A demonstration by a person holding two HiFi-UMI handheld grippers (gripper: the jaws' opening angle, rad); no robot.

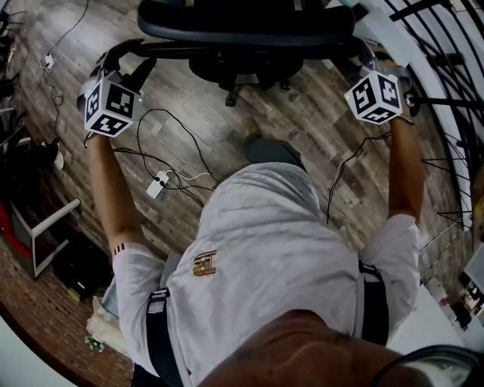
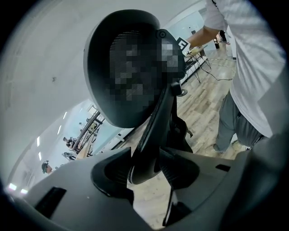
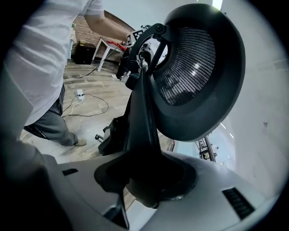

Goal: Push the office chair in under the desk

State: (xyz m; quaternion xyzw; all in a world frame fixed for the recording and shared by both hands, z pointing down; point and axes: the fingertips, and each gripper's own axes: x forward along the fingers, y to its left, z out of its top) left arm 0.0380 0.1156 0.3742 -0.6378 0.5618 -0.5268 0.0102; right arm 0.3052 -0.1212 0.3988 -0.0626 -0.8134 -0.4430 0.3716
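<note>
Wooden floor [image 1: 318, 128], loose cables [image 1: 178, 143]. The left hand-held gripper [image 2: 144, 173] and right hand-held gripper [image 3: 144, 180] clamp the office chair [image 1: 246, 23]; an uneven push could swivel it.

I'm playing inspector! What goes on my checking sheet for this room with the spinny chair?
Surface: wood-plank floor.
Job's things: black office chair standing on the floor; desk not clearly seen.
Clutter: white-framed stand at the left.
Grippers: left hand-held gripper and right hand-held gripper each clamp the chair's back frame.
Cables: black cables and a white power strip lie on the floor near the person's feet.
Surroundings: black metal rack at the right.
</note>
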